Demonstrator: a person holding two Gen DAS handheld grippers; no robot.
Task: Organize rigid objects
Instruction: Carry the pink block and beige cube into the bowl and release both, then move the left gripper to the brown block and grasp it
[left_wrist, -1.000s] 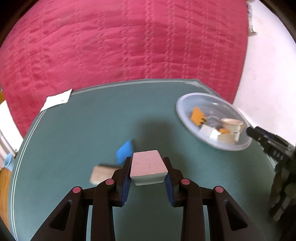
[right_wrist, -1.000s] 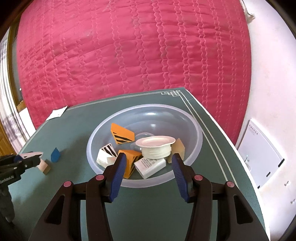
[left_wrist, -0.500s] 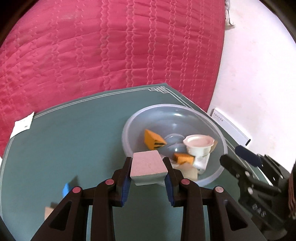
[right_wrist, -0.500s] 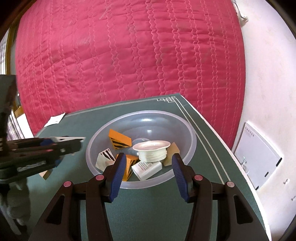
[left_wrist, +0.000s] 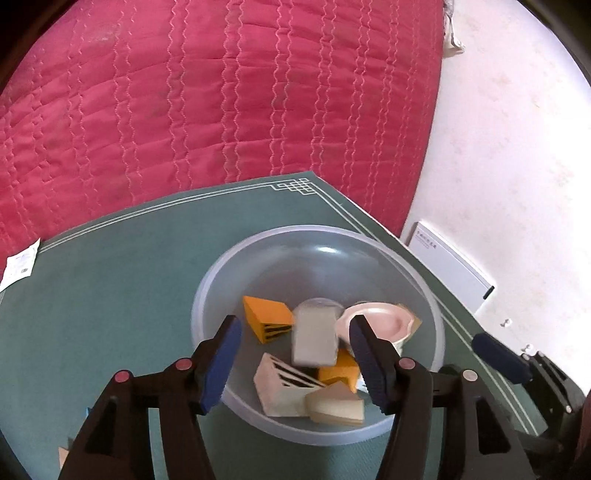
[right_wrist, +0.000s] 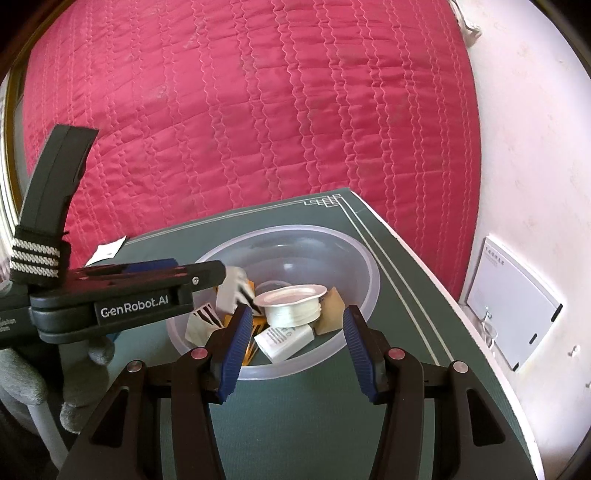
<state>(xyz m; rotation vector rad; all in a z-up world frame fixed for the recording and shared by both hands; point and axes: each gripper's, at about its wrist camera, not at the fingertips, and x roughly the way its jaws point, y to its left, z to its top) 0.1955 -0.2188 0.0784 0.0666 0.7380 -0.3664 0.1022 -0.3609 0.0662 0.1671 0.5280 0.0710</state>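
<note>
A clear plastic bowl (left_wrist: 317, 232) stands on the green mat and holds an orange wedge (left_wrist: 267, 319), a striped white wedge (left_wrist: 284, 384), a beige wedge (left_wrist: 334, 406) and a white cup with a pink lid (left_wrist: 376, 323). My left gripper (left_wrist: 293, 325) hangs over the bowl with its jaws opening. The pale block (left_wrist: 314, 338) is blurred between them, free of both pads and dropping toward the pile. My right gripper (right_wrist: 297, 314) is open and empty at the bowl's near rim (right_wrist: 295, 373). The left gripper's arm (right_wrist: 110, 299) reaches in from the left.
A red quilted cover (left_wrist: 221, 92) hangs behind the table. A paper slip (left_wrist: 18, 264) lies at the mat's far left. A white wall panel (right_wrist: 509, 302) sits beyond the table's right edge. A grey gloved hand (right_wrist: 85, 354) holds the left gripper.
The left gripper swung right from the open mat to above the bowl, then opened and let go of the pale block. The right gripper stayed put.
</note>
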